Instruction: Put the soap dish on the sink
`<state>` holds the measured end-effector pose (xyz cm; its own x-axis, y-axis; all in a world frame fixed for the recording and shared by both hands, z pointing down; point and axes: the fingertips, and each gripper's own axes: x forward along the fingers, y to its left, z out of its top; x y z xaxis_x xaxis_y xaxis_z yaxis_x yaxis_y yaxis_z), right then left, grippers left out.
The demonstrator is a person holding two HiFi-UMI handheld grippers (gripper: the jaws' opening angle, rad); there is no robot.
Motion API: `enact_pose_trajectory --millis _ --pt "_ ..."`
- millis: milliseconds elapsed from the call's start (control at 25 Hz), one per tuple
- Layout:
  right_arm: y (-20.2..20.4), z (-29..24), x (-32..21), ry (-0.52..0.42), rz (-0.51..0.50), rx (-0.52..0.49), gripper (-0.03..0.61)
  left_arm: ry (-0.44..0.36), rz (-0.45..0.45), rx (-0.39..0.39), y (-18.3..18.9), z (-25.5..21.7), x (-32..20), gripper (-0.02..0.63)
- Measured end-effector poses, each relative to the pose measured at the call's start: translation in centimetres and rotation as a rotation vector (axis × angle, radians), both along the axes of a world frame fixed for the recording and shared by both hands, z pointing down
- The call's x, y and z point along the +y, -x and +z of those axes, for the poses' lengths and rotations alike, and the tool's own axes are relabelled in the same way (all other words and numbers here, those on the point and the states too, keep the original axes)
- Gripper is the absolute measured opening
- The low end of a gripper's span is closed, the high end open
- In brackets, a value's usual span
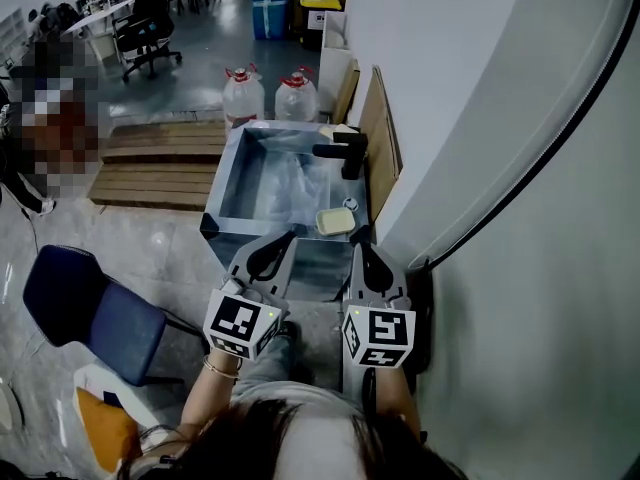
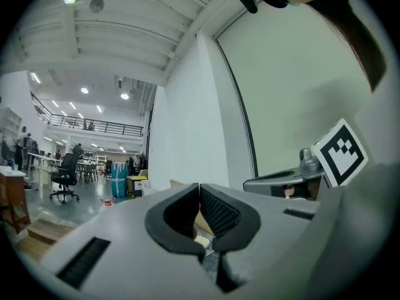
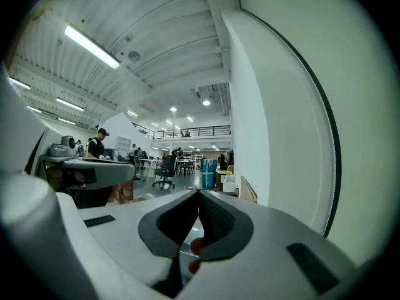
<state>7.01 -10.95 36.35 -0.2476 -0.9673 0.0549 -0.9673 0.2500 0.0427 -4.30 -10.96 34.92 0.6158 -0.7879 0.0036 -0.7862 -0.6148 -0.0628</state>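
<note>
**Item 1, left gripper** (image 1: pixel 288 236): We hold it close to the body at the near edge of the sink. In the left gripper view its jaws are closed tip to tip, with nothing between the pads.

**Item 2, right gripper** (image 1: pixel 358 246): It sits just beside the left one, at its 3 o'clock. Its jaws are likewise pressed together and carry nothing.

**Item 3, soap dish** (image 1: pixel 335 221): It is pale yellow and lies on the near rim of the sink towards the right corner. That is at 12 o'clock from the right gripper, near it but apart from both pairs of jaws.

**Item 4, sink** (image 1: pixel 232 178): This is a steel basin. A black faucet (image 1: pixel 345 152) stands at 12 o'clock from the dish, on the far right rim.

**Item 5, surroundings:**
- Two water bottles (image 1: pixel 243 96) stand at 12 o'clock beyond the sink.
- A wooden pallet (image 1: pixel 160 168) lies at 10 o'clock.
- A blue chair (image 1: pixel 85 308) stands at 8 o'clock.

**Step in hand:** We judge the dish to be resting on the sink already, with both grippers free of it, so the placing looks finished.

**Next move:** Nothing more than keeping the closed jaws clear of the dish so it is not nudged off the rim. If the dish needs seating nearer the faucet, the right jaws would first have to open wide enough to span it.
</note>
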Motion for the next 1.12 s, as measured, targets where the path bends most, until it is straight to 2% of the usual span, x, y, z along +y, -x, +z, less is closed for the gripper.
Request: enact_pose_trajectory --millis 400,1120 --pt "0.0 -0.4 2.7 -0.013 0.011 -0.023 0.026 -0.040 -0.009 0.003 0.6 -0.6 2.5 0.009" --pt "-1.0 1.0 4.4 0.001 0.016 -0.012 0.026 -0.015 -0.002 0.018 -0.3 0.7 4.6 0.009"
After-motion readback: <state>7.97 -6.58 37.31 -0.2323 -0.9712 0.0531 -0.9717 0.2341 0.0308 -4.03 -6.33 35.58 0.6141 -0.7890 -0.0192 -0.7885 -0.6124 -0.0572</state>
